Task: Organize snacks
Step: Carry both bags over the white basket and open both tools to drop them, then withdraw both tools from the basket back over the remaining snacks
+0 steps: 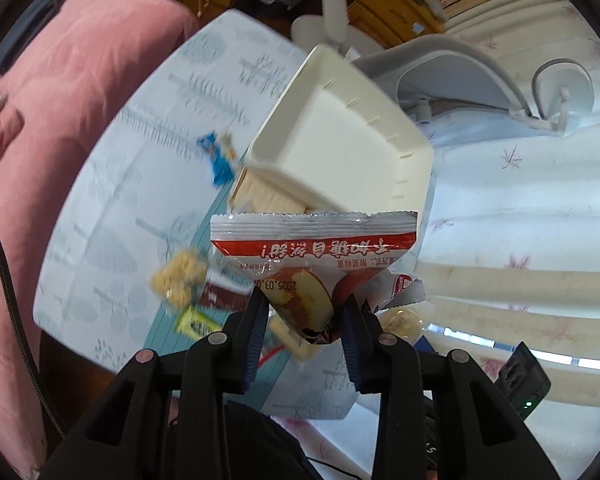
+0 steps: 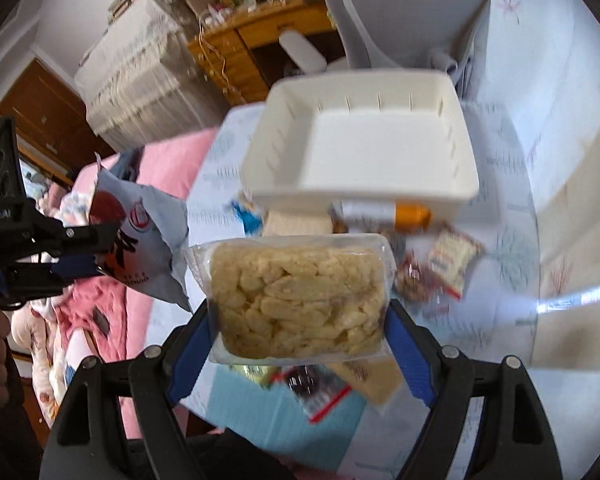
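Straight ahead of both grippers sits the white bin, empty, on the far part of the bench, just beyond the loose snacks.

Right gripper: clamped on a clear bag of puffed crackers, held by its two short ends, long axis lying crosswise between the fingers, flat face toward the camera. Raised above the near-middle of the bench, pointed squarely at the bin's open mouth, near wall facing it. Looks the nearer of the two to the bin, by the straighter line.

Left gripper: pinching a red-and-white apple snack packet by its lower end, sealed top edge standing upright and away from the fingers. Hovering off to the left of the crackers bag, near the left edge of the bench beside the pink bedding; bin up and slightly right of it in its own view.

Likely step: carry forward and release over the bin. Needs height enough to clear the near wall. Remaining on the bench: a blue packet, a small orange bottle just in front of the bin.
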Available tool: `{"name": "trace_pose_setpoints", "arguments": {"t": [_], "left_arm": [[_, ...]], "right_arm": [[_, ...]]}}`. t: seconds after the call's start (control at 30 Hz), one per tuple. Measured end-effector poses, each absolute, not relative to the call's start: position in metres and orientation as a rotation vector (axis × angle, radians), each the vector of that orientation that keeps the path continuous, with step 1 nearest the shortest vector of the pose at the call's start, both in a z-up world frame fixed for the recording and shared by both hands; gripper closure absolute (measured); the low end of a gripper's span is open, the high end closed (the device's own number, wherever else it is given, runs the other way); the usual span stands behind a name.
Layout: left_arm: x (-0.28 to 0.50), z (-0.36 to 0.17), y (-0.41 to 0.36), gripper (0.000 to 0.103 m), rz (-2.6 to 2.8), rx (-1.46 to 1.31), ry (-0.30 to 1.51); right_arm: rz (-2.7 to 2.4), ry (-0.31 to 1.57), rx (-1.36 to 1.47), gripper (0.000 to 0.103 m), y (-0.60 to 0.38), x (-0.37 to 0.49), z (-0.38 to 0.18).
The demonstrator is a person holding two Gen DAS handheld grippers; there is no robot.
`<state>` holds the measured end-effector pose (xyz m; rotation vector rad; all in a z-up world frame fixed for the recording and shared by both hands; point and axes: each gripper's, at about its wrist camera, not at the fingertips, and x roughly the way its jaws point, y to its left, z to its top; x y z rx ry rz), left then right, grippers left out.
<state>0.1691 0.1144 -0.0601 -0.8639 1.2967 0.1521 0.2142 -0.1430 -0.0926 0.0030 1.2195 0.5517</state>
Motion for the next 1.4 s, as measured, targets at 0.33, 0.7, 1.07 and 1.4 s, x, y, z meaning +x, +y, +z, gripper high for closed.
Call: {"name": "trace_pose_setpoints", "arguments": {"t": [0.33,0.7,1.07,1.4], "left_arm": [[0.244,-0.06,0.122,0.07,0.113,-0.759,1.268],[0.322,-0.092,0.119,0.07,0.001,-0.729,1.247],[0.345,-0.088,0.107,0.034,-0.029,-0.601,1.239],[0.308,-0.057,0.098,0.034,-0.034,-0.533,1.207]], "right_arm": [[0.454,1.127,0.011,0.02,-0.127,0.265,-0.083],[0.368,1.069,0.135,0.02,-0.134,0.312,-0.103],[0.34,1.102,0.321,0.016,-0.151,0.332,-0.113],[0.314,1.084,0.357,0.008,-0.165,0.301,-0.092]]}}
